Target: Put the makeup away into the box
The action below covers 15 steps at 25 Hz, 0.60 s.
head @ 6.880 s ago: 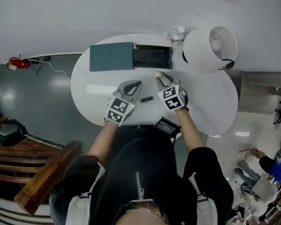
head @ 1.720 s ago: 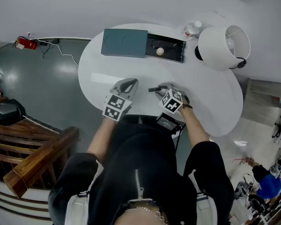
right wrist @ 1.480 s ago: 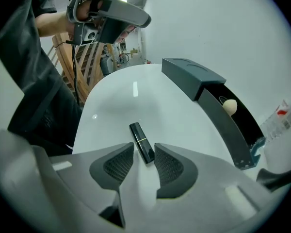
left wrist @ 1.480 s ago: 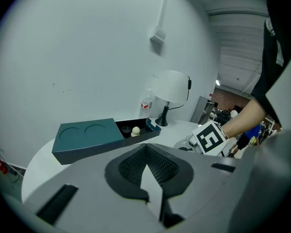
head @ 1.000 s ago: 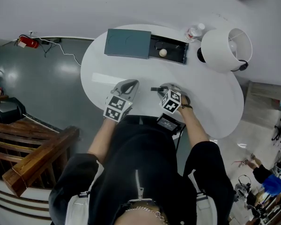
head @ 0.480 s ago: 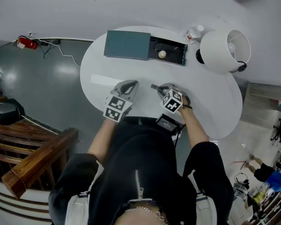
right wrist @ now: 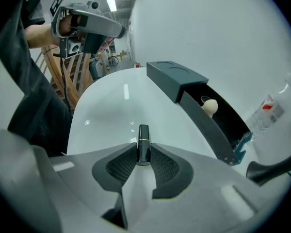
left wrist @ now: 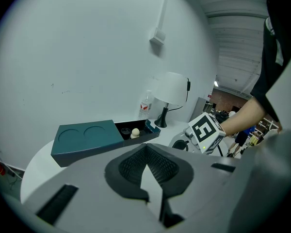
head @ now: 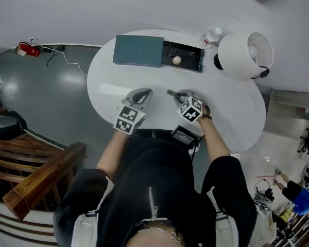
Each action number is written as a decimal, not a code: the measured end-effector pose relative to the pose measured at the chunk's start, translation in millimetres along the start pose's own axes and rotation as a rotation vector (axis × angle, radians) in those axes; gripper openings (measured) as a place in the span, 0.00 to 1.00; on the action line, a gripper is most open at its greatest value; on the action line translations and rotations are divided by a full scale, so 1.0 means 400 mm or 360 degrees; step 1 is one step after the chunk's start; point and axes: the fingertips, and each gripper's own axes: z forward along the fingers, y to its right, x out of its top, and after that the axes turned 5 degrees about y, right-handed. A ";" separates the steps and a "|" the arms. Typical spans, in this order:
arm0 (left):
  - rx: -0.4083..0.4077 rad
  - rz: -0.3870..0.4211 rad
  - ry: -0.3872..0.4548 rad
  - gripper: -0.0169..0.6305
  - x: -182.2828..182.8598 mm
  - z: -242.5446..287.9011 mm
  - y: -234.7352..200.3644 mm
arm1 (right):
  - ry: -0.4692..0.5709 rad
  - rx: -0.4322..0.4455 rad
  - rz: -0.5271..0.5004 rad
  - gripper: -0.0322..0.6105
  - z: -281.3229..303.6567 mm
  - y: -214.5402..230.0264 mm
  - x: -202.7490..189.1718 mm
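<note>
A slim black lipstick tube [right wrist: 143,147] with a gold band sits upright between the pads of my right gripper [right wrist: 143,158], whose jaws have just been closing onto it. In the head view that gripper [head: 176,94] holds the tube [head: 170,92] just above the white table [head: 232,112]. The teal box [head: 137,50] lies at the far side, its dark drawer [head: 194,53] slid open with a beige sponge [head: 176,60] and a small dark pot inside. My left gripper [head: 144,92] rests to the left, shut and empty, its tips meeting [left wrist: 146,148].
A white lamp [head: 242,48] and a small water bottle [head: 210,36] stand right of the box. A black device [head: 184,136] hangs at the table's near edge by the person's body. A wooden bench [head: 36,187] is on the floor to the left.
The right gripper has closed on the lipstick and lifted it slightly off the table, tilting it. The left gripper has stayed where it was.
</note>
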 end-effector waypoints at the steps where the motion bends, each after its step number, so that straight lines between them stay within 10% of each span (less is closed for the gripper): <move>1: 0.0000 0.0000 0.0000 0.04 0.000 0.000 -0.001 | 0.0016 -0.0011 0.0007 0.18 -0.004 0.004 0.006; 15: -0.0018 0.0008 0.0014 0.04 0.013 0.005 -0.002 | 0.0250 -0.0230 0.0164 0.18 -0.120 0.136 0.106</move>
